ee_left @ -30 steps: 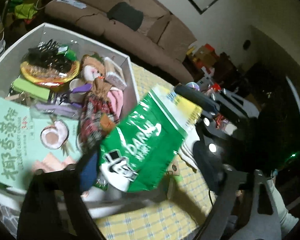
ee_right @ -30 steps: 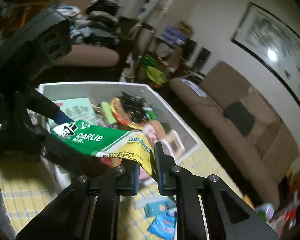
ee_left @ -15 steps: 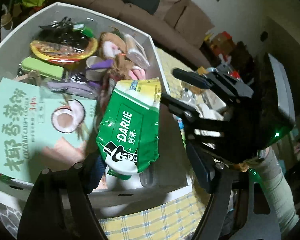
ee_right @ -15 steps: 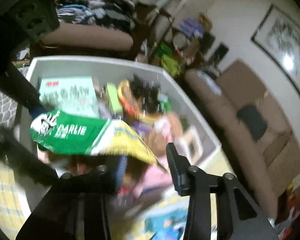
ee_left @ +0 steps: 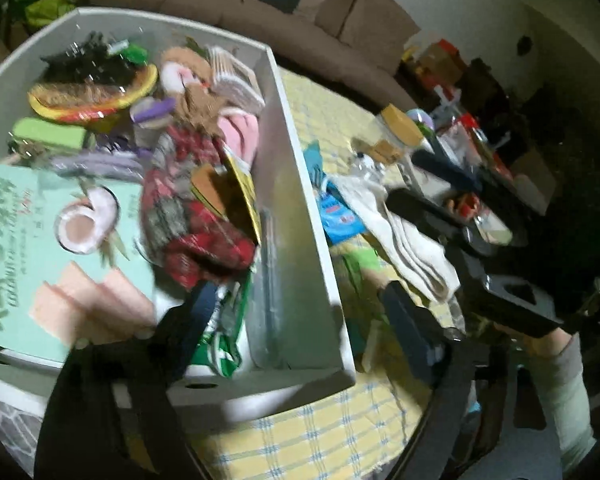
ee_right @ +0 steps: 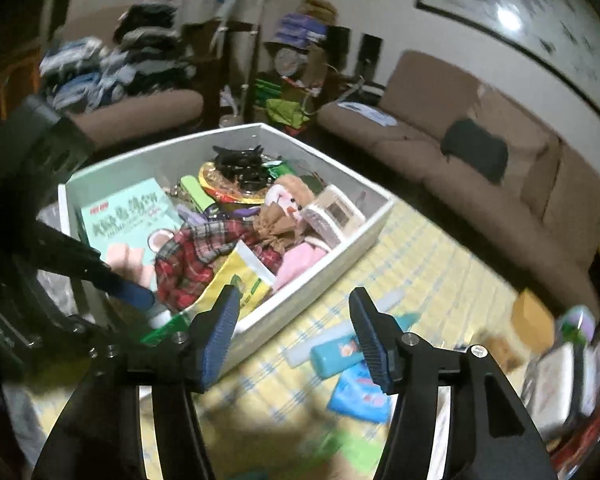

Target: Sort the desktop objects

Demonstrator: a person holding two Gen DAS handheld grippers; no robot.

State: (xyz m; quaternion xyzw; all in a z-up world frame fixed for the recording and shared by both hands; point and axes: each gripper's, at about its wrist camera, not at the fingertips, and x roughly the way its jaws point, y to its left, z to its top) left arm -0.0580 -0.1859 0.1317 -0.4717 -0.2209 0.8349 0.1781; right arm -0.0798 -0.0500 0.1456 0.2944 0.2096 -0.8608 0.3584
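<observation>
Green-and-yellow pouch, left wrist view: the toothpaste pouch (ee_left: 224, 320) stands on edge in the near right corner of the white bin (ee_left: 296, 216), wedged between the plaid cloth (ee_left: 204, 236) and the bin wall.
Handling: it looks light, soft and slick; I judge a pinch on the flat sealed edge would hold best.
Left gripper (ee_left: 296, 312): fingers spread wide across the bin's right wall, one blue pad just beside the pouch inside, the other outside over the yellow checked tablecloth (ee_left: 312, 436); nothing is clamped.
Right wrist view, pouch (ee_right: 240, 276): its yellow end pokes up at the bin's near edge.
Right gripper (ee_right: 294, 336): fingers well apart and empty, hovering above the bin's near wall and the tablecloth.
Waiting on the cloth: a blue packet (ee_right: 360, 396) and a teal bottle (ee_right: 340, 354) lie near, right of the bin.
</observation>
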